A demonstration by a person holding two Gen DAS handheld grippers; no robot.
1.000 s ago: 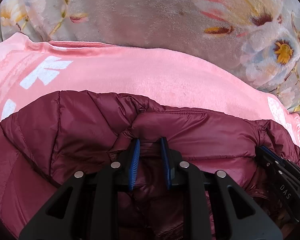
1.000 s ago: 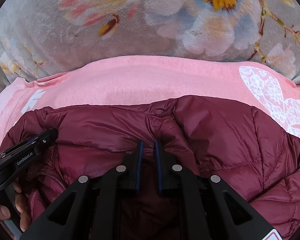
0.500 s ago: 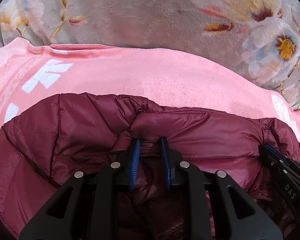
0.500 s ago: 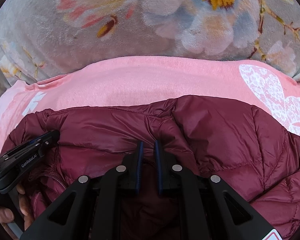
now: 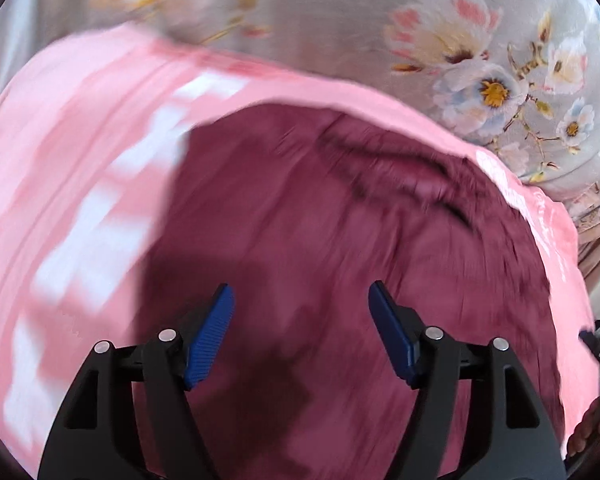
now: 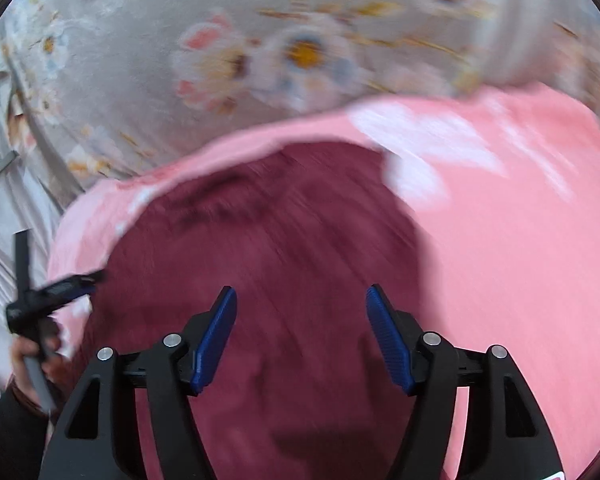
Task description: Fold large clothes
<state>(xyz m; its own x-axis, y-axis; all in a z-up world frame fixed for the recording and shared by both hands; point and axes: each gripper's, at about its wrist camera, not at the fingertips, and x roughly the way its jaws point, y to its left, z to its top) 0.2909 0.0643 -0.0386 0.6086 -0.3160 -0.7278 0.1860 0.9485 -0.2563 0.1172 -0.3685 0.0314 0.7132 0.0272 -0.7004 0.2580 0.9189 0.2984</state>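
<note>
Left wrist: left gripper (image 5: 300,332) jaws opening, nothing between; right gripper (image 6: 300,336) likewise. Puffy maroon quilted jacket (image 5: 340,240) released flat on pink printed blanket (image 5: 80,180), fold apparently laid.

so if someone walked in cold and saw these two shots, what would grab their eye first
Most likely the maroon puffer jacket, filling the middle of both views on a pink blanket with white print. Next, the blue-padded left gripper and right gripper low in their own views, jaws opening with nothing between them above the jacket. Behind the pink blanket, a grey floral blanket stretches across the top.
</note>
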